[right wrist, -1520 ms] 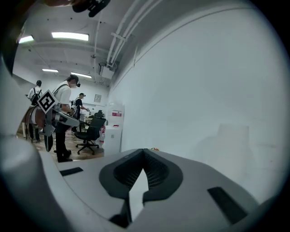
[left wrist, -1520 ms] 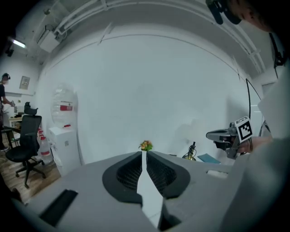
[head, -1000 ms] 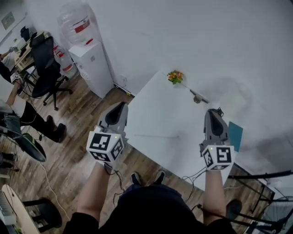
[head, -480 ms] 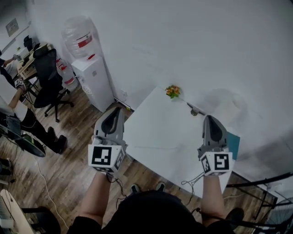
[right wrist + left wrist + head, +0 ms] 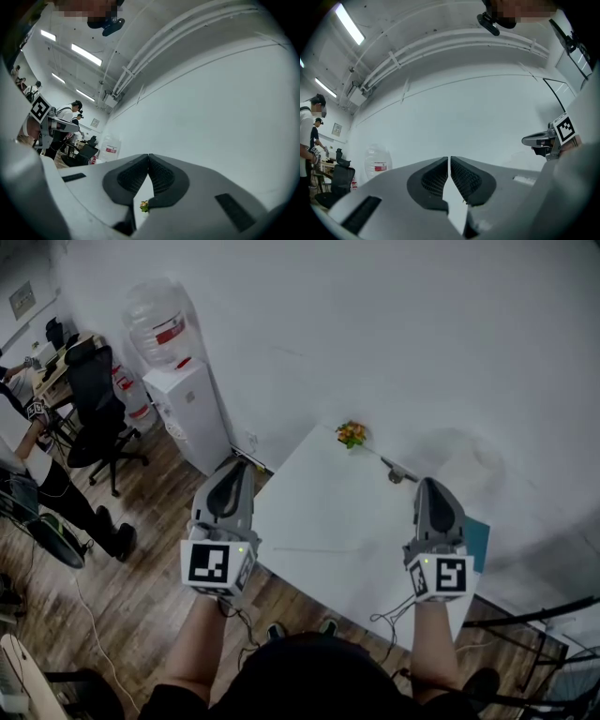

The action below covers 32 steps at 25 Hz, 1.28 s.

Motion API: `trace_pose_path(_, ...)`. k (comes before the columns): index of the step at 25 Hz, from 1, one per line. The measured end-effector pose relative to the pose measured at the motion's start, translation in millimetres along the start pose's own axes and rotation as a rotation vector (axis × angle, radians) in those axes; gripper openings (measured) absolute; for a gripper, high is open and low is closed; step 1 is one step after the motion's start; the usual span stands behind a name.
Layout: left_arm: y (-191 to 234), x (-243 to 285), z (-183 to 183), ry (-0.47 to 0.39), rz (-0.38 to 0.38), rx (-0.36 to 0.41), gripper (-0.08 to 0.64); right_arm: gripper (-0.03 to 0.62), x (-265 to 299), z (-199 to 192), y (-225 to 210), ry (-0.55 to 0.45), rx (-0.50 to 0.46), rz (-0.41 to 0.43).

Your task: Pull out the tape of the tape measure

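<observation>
Both grippers are held up in front of the white table [image 5: 319,521], pointing toward the wall. My left gripper [image 5: 240,465] is over the table's left edge, jaws shut with nothing between them [image 5: 449,159]. My right gripper [image 5: 429,484] hovers over the table's right part, also shut and empty [image 5: 148,155]. A small dark object [image 5: 401,473] lies at the table's far edge; I cannot tell whether it is the tape measure. A thin pale line [image 5: 314,550] runs across the tabletop between the grippers.
A small orange-and-green plant [image 5: 352,433] stands at the table's far corner. A teal sheet [image 5: 481,538] lies at the right edge. A water dispenser [image 5: 192,404] stands against the wall on the left; office chairs and people [image 5: 37,427] are further left.
The head view has shifted, so the table and plant sit lower in the picture. Both grippers stay shut and have barely moved relative to each other.
</observation>
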<state>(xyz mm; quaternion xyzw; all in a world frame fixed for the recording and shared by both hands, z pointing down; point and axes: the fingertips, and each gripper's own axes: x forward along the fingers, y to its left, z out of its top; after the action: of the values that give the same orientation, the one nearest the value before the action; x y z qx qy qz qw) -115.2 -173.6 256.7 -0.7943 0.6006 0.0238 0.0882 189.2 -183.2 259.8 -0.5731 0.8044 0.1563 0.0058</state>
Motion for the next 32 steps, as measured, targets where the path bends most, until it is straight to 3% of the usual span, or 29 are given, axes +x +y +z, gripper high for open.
trace_pose_path(32,2,39,-26,0.051,-0.023,-0.014,0.02,0.003,36,-25,-1,0.029,-0.003,0.035)
